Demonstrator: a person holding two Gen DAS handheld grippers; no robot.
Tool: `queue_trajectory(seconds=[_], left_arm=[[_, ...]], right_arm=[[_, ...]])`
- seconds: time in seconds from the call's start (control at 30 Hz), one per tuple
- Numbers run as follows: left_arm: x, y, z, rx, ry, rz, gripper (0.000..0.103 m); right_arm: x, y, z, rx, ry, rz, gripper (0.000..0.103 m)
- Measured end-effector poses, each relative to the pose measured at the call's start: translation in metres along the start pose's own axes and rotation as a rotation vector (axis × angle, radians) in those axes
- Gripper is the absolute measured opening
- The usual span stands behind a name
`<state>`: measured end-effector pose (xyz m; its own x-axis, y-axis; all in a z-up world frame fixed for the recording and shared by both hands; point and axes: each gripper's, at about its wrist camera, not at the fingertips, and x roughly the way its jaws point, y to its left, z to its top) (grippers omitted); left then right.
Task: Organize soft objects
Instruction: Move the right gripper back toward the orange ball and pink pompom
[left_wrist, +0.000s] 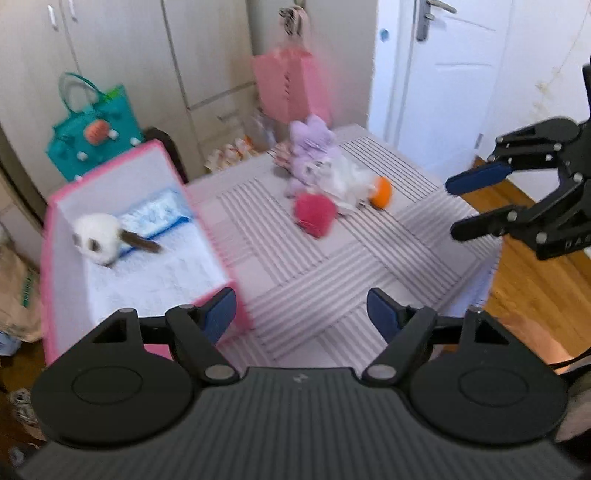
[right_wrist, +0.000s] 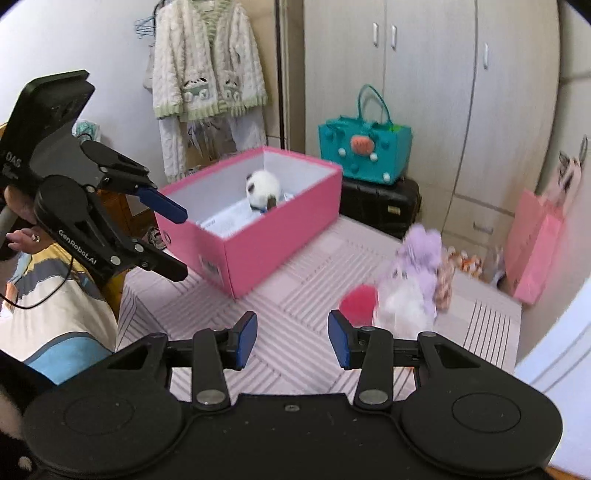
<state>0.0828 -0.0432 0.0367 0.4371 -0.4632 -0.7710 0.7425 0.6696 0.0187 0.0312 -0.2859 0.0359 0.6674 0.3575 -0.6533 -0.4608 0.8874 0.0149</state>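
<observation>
Plush toys: one boxed (right_wrist: 263, 188), four outside (left_wrist: 314, 216)

We find the widest free stretch on the striped table (left_wrist: 314, 266) between the pink box (left_wrist: 207, 229) at its left edge and the heap of soft toys (left_wrist: 325, 177) toward the far edge; either gripper could pass there. The box walls stand tall, so we can enter it only from above, and a white plush (left_wrist: 98, 238) and a blue-edged packet (left_wrist: 155, 214) take up its far part. Behind the far edge a pink bag (left_wrist: 291, 85) hangs near the heap. The near edge lies bare.
</observation>
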Motion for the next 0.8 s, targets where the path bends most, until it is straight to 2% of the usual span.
queue_trajectory(seconds=[0.2, 0.43, 0.57, 0.7, 0.8], left_arm=[[0.02, -0.024, 0.004, 0.052, -0.028, -0.04, 0.076], [0.051, -0.047, 0.001, 0.104, -0.105, -0.081, 0.075], [0.077, -0.046, -0.002, 0.029, -0.123, -0.109, 0.075], [0.101, -0.046, -0.005, -0.012, -0.177, -0.063, 0.074], [0.116, -0.048, -0.006, 0.02, -0.244, -0.027, 0.074]], right_arm=[[0.005, -0.009, -0.028, 0.049, 0.003, 0.005, 0.048], [0.009, -0.029, -0.057, 0.115, -0.047, -0.08, 0.049], [0.007, -0.034, -0.059, 0.127, -0.092, -0.062, 0.052], [0.017, -0.046, -0.063, 0.131, -0.108, -0.103, 0.053], [0.031, -0.057, -0.069, 0.122, -0.119, -0.138, 0.054]])
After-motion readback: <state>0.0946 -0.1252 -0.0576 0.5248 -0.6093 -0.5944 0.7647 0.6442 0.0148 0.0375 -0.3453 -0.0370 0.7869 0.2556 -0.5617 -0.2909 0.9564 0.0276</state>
